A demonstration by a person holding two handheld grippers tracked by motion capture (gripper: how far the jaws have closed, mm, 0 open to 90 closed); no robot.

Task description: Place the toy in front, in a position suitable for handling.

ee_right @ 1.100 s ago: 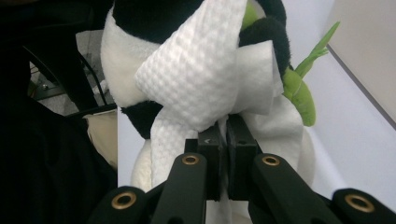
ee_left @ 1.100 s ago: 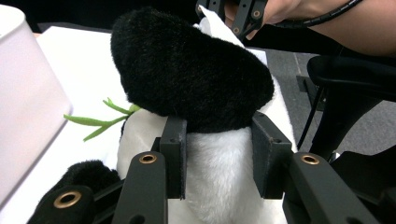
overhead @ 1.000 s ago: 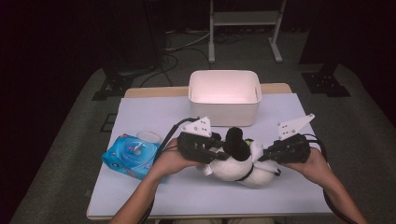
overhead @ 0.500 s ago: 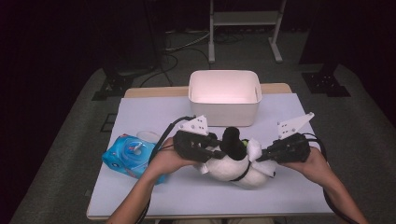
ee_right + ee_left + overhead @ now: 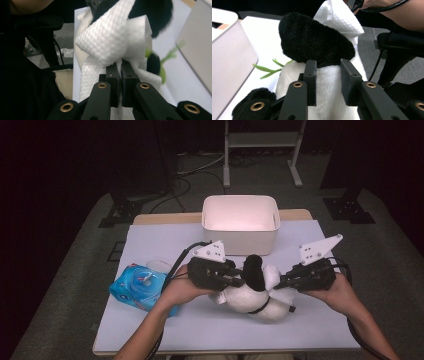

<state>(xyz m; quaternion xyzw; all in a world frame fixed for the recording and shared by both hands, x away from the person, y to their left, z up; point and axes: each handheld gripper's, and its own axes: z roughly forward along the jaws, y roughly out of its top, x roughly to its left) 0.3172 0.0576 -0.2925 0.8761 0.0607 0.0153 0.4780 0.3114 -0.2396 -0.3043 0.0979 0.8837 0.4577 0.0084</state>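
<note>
Panda [image 5: 250, 297] lies mid-table, just in front of bin [image 5: 240, 222], wipe pack [image 5: 142, 287] well to its left. Left gripper [image 5: 328, 75] has just been closing; jaws now squeeze white limb below black paw [image 5: 314, 41]. Right gripper [image 5: 119, 72] clamped tight on wipe [image 5: 110, 40], and since 1 second ago lifted with it onto paw. Judgement: paw steadied, wiping stroke in hand, plush not yet ready for bin.

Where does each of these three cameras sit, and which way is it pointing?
High view: above the table, looking forward and down; both forearms and grippers show.
Left gripper view: rides the left gripper, facing the plush panda its jaws squeeze.
Right gripper view: rides the right gripper, facing the wet wipe it pinches.
All three share panda and wipe.
</note>
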